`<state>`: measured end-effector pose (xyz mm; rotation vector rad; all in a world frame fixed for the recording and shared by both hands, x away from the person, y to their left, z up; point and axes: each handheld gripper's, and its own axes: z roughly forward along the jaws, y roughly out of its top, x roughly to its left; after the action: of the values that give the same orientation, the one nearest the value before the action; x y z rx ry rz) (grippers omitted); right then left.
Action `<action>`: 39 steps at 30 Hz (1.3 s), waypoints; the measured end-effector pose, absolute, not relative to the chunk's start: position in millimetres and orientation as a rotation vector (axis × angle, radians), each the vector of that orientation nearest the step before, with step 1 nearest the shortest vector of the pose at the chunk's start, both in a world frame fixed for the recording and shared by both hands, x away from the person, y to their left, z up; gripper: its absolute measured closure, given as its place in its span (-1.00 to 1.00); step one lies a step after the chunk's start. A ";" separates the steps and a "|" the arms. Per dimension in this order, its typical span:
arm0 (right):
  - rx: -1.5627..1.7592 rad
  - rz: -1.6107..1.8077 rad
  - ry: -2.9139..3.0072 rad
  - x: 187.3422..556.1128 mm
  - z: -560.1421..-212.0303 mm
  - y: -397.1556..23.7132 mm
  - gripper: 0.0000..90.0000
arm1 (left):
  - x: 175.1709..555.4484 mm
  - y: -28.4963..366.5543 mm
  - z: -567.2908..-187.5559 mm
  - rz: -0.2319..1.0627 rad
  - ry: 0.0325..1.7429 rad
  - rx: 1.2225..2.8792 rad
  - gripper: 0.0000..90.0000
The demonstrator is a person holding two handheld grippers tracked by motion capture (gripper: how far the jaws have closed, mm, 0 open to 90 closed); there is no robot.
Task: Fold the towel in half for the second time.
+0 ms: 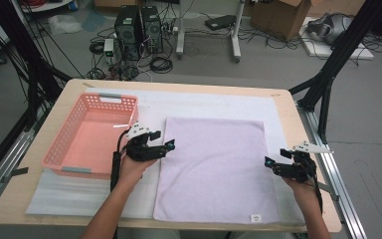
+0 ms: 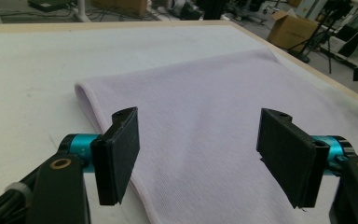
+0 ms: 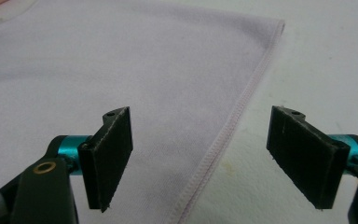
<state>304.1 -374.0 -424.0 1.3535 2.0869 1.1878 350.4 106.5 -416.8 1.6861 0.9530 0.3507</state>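
1. Across the middle of the table (image 1: 40, 199) lies the towel (image 1: 214, 164), a pale lilac rectangle spread flat, with its small label at the near right corner
2. Its cloth looks soft and finely looped; a stitched hem runs down the right edge, and the left edge reads as a rounded fold in the left gripper view, so it may be doubled there
3. Beneath it a white foam-like sheet (image 1: 204, 102) covers the wood, probably to give the cloth a clean bed
4. At the towel's left edge hovers the left claw (image 1: 165, 143), jaws spread wide with nothing between them; it looks along the cloth, the fold just beside its left pad
5. At the right edge the right claw (image 1: 270, 164) is likewise wide open and empty, straddling the hem from above
6. Both claws sit at opposite sides about midway down, which suggests a grab at the two edges for a fold
7. Left of the towel stands a pink plastic basket (image 1: 62, 144), slotted and empty, likely where the folded cloth will go
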 end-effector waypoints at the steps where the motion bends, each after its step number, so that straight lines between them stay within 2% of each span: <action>1: 1.360 1.180 2.091 306.7 -424.2 -373.6 -0.53 | 354.1 105.1 -417.1 0.349 0.962 1.684 -0.32; 8: 1.428 1.162 2.102 333.2 -420.3 -370.6 -0.55 | 379.1 96.8 -430.7 0.330 1.040 1.716 -0.24; 11: 1.452 1.149 2.092 343.9 -418.6 -368.4 -0.38 | 386.5 95.8 -441.8 0.335 1.102 1.744 -0.21; 18: 1.516 1.060 2.085 371.4 -422.9 -361.2 -0.16 | 397.2 98.1 -451.9 0.363 1.245 1.727 -0.18; 29: 1.581 0.969 2.078 393.8 -438.1 -355.9 0.00 | 412.5 81.3 -452.2 0.430 1.298 1.811 -0.05; 33: 1.564 0.933 2.092 395.8 -440.7 -354.3 0.21 | 411.5 74.9 -451.6 0.526 1.286 1.869 0.22; 38: 1.539 0.944 2.116 397.3 -440.8 -352.2 0.59 | 413.3 78.8 -452.4 0.474 1.283 1.840 0.62; 39: 1.548 0.957 2.125 397.9 -440.4 -352.6 0.78 | 413.5 79.0 -452.6 0.441 1.273 1.839 0.83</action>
<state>397.9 -352.6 -440.4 1.5480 2.1254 0.9572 413.5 79.0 -452.6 1.8390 1.2734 0.4410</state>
